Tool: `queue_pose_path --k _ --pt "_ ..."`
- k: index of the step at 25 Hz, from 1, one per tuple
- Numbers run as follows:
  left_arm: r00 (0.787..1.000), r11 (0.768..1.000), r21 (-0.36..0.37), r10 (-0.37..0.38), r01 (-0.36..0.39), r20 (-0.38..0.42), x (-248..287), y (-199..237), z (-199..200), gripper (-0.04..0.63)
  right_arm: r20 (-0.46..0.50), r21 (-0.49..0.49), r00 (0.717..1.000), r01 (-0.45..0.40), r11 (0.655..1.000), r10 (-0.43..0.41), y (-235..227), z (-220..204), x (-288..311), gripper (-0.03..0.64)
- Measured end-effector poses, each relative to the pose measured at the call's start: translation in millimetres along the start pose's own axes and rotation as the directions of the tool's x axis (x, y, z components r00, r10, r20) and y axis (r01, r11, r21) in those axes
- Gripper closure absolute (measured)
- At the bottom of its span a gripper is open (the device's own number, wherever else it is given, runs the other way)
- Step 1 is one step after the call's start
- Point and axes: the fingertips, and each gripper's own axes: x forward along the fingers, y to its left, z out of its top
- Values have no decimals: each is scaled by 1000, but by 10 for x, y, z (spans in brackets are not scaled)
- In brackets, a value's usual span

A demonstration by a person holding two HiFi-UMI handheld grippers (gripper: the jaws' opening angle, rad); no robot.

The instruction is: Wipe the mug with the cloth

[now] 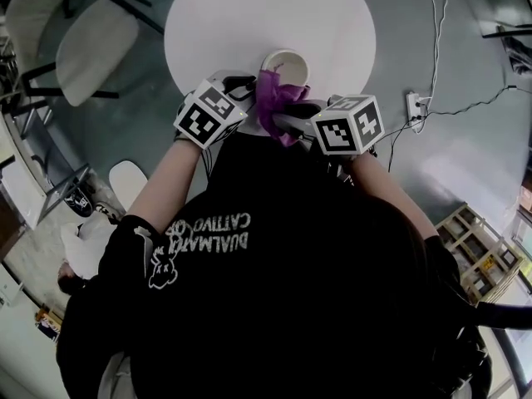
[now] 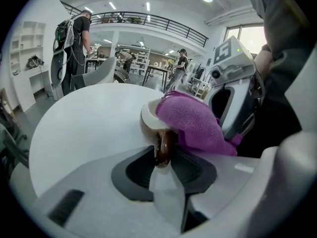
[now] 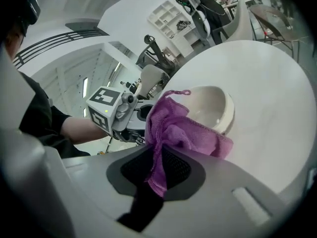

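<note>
A cream mug (image 1: 284, 61) stands near the front edge of the round white table (image 1: 249, 15). Its brown handle (image 2: 162, 147) sits pinched between the pads of my left gripper (image 2: 163, 157), which is shut on it. My right gripper (image 3: 161, 155) is shut on a purple cloth (image 3: 183, 128). The cloth (image 2: 190, 120) drapes over the near rim of the mug (image 3: 213, 108) and hides part of the opening. In the head view the cloth (image 1: 277, 98) hangs between the two marker cubes, just below the mug.
White chairs (image 1: 83, 40) stand left of the table. A power strip (image 1: 413, 106) with cables lies on the floor to the right, and a wooden rack (image 1: 482, 252) sits lower right. A person with a backpack (image 2: 74, 38) stands far behind the table.
</note>
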Motion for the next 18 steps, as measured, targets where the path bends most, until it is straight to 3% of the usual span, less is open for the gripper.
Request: queue_pose_path --k 18 --pt "994 986 131 -103 106 -36 41 -81 33 512 29 176 977 205 963 -213 -465 -65 -467 552"
